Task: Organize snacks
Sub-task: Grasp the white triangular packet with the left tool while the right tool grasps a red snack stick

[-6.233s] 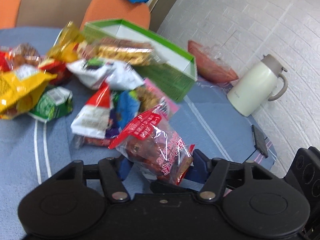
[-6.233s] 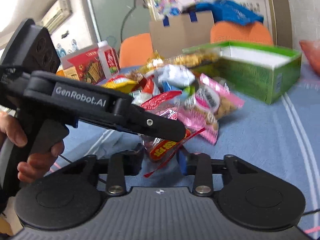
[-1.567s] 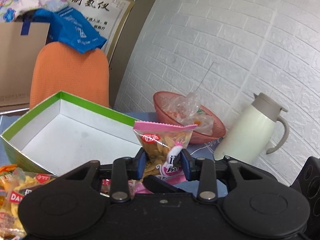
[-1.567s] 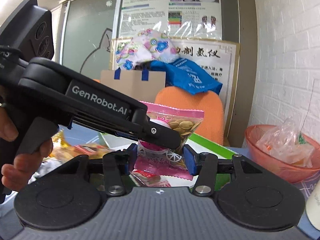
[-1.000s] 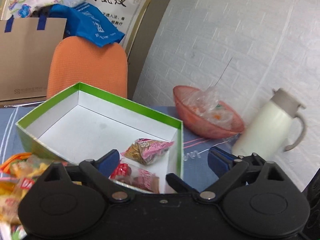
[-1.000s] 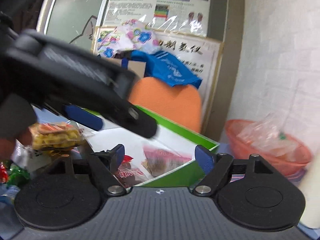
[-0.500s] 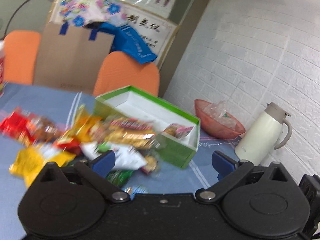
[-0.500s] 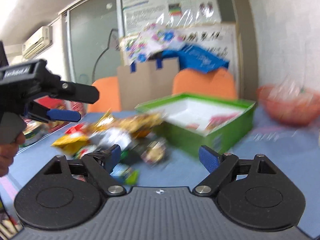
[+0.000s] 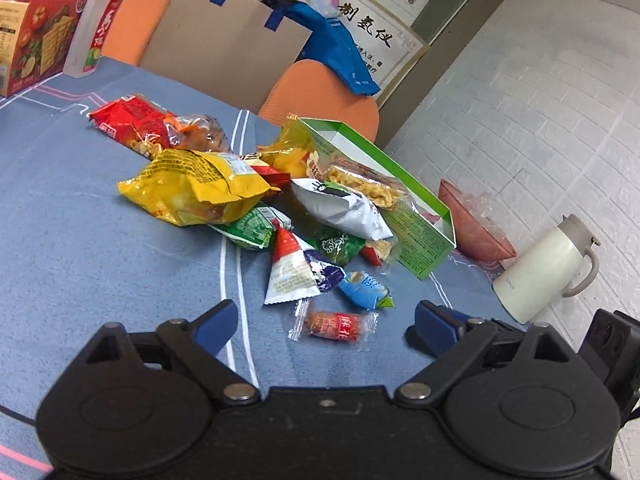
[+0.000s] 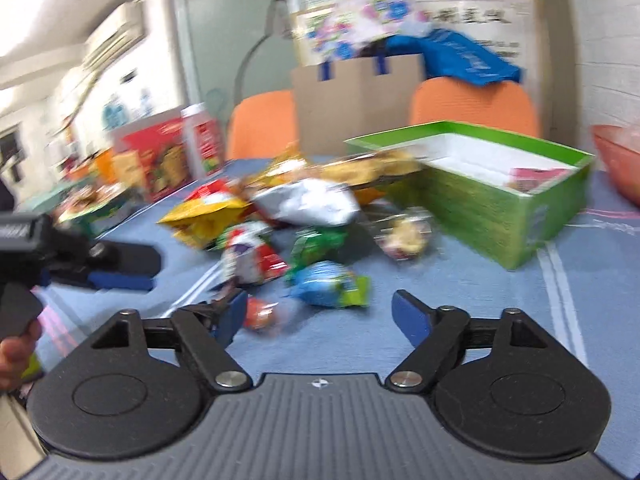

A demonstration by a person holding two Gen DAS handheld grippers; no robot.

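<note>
Blue tablecloth [image 9: 100,248] showing in left wrist view: left gripper [image 9: 324,322] hovering with jaws wide, holding nothing; one red candy [image 9: 334,325] lying between fingertips; one green box [image 9: 404,208] beyond snack pile [image 9: 256,200]; one white jug [image 9: 544,276] standing at right.

Right wrist view, blurred: right gripper [image 10: 320,316] spread wide, gripping nothing; two orange chairs [image 10: 474,106] standing behind; box holding one pink packet [image 10: 536,178].

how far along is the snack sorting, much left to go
Early stage. Done: at least one pink packet lies inside the green box. In hand: nothing; the left gripper and the right gripper both have jaws open and empty. Left: the pile on the table, including the yellow bag and the red candy.
</note>
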